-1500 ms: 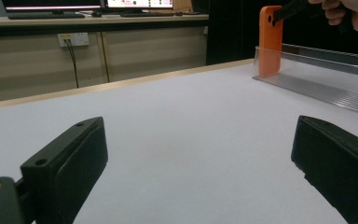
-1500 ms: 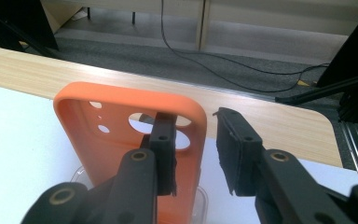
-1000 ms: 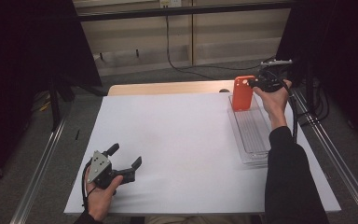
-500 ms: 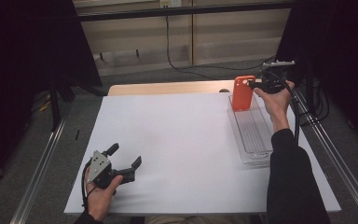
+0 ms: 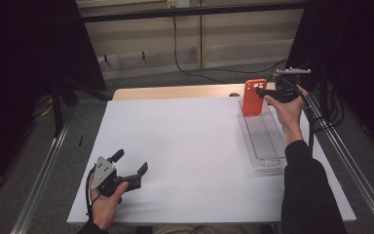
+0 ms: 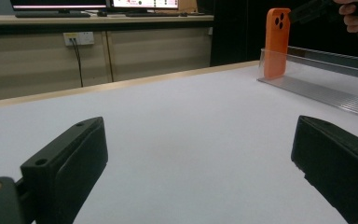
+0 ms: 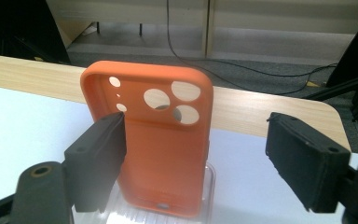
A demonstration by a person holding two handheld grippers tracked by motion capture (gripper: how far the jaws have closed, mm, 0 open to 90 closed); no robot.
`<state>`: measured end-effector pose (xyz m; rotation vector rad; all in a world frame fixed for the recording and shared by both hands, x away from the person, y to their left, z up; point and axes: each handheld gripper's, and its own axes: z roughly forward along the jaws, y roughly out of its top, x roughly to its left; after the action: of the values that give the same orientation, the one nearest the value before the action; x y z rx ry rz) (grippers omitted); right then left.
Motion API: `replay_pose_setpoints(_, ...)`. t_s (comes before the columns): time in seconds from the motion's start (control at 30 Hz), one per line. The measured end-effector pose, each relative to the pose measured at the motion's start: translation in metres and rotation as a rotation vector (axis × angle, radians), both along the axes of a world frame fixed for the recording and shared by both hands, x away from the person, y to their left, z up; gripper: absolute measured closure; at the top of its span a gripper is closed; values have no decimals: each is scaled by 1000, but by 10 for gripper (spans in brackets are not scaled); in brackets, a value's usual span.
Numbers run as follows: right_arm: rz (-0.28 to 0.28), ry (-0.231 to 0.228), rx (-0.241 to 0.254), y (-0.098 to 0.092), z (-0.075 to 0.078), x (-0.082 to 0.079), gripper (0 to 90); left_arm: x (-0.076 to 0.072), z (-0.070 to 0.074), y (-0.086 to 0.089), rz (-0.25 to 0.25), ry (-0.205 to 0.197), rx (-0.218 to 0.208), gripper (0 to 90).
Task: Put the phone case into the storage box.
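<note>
Between our right gripper's (image 7: 193,158) jaws, which have just been opening and now stand clear, the orange phone case (image 7: 163,140) stands upright at the far end of the clear ribbed tray (image 5: 265,139). It bears no readable writing. Our left gripper (image 5: 131,168) rests wide open on the white table (image 5: 190,146).

Nothing legible anywhere at this moment. The orange phone case (image 7: 158,154) carries no brand mark or lettering, only camera cutouts. The monitors (image 6: 95,3) at the back glow, but whatever is on them is too small and blurred to read.
</note>
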<state>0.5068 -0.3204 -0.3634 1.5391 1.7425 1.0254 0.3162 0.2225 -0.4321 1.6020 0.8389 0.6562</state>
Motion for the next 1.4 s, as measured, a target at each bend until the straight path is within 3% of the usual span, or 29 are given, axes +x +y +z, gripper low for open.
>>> replay_pose_setpoints(0.13,-14,-17,40,-2,-3,-5,133,-1,0,2,5,1,1,35)
replay_pose_setpoints(0.37,-12,-34,48,0,-4,-12,53,-1,0,2,8,-1,1,35)
replay_pose_setpoints(0.6,7,-76,25,6,-3,-24,53,-1,0,2,-2,-3,4,35)
replay_pose_setpoints(1.0,55,-143,67,10,-8,-45,31,-3,2,4,6,-10,-9,35)
replay_pose_setpoints(1.23,46,-207,40,13,-11,-60,59,-4,2,5,15,-11,-24,35)
replay_pose_setpoints(1.4,49,-256,60,12,-11,-72,49,-4,2,8,38,-11,-27,35)
